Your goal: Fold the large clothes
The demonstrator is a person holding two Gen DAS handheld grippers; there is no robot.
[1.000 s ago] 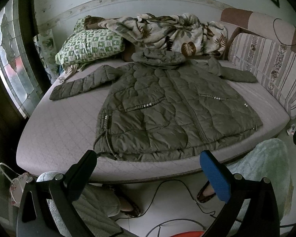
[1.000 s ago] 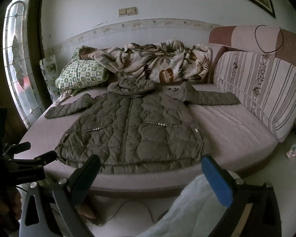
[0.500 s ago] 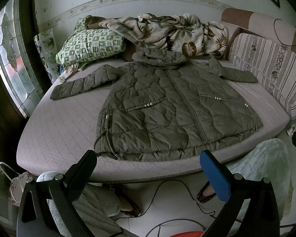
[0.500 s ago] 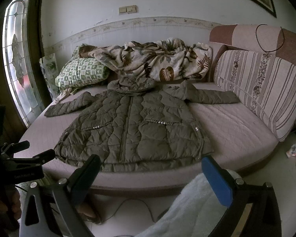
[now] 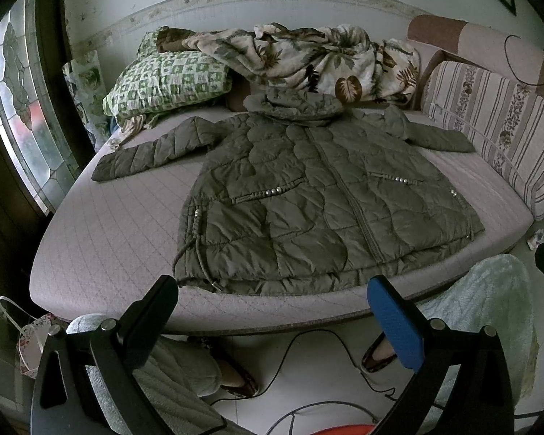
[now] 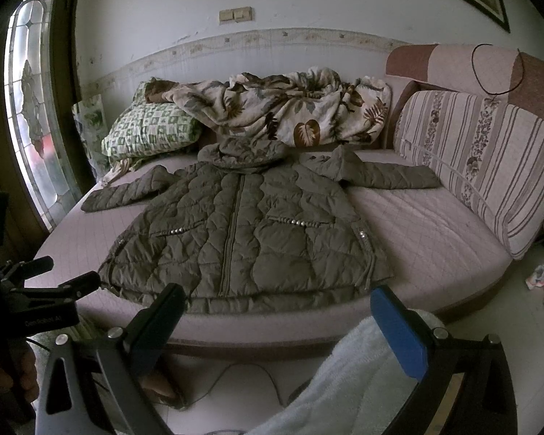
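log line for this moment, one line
stage: pre-grasp | jacket: flat, unfolded on bed | left gripper: open | right gripper: open

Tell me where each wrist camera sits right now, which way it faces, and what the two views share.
Left wrist: sits off the bed's foot edge, faces the headboard wall over the open left gripper; shows the quilted jacket flat on the mattress.
Right wrist: sits further right, faces the same way over the open right gripper; the left gripper shows at its left edge.
Shared: jacket, green checked pillow, leaf-print blanket, striped cushion.
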